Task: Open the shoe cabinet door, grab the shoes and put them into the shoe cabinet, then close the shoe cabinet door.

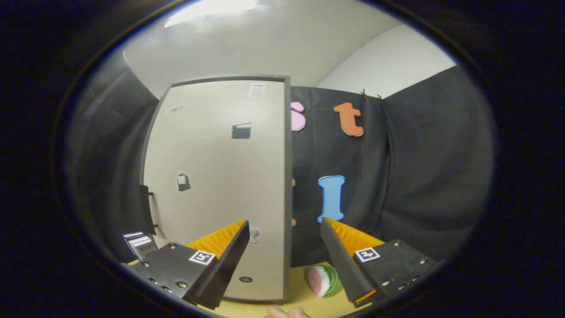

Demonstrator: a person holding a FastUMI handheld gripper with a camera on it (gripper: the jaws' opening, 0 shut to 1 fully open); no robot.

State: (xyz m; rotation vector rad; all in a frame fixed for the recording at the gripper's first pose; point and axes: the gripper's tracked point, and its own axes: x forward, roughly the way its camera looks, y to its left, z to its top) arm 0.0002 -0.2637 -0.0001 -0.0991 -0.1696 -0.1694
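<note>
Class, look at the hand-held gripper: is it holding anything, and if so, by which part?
Nothing is held. The hand-held gripper is open, its fingers spread apart with the edge of the shoe cabinet door ahead of the gap.

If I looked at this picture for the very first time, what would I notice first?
First, the tall pale cabinet door with little stickers on it, standing upright just ahead of the open gripper, its dark edge between the two fingers. Next, a small watermelon-patterned thing on the yellow tabletop, low between the fingers, right of the door's edge.
</note>
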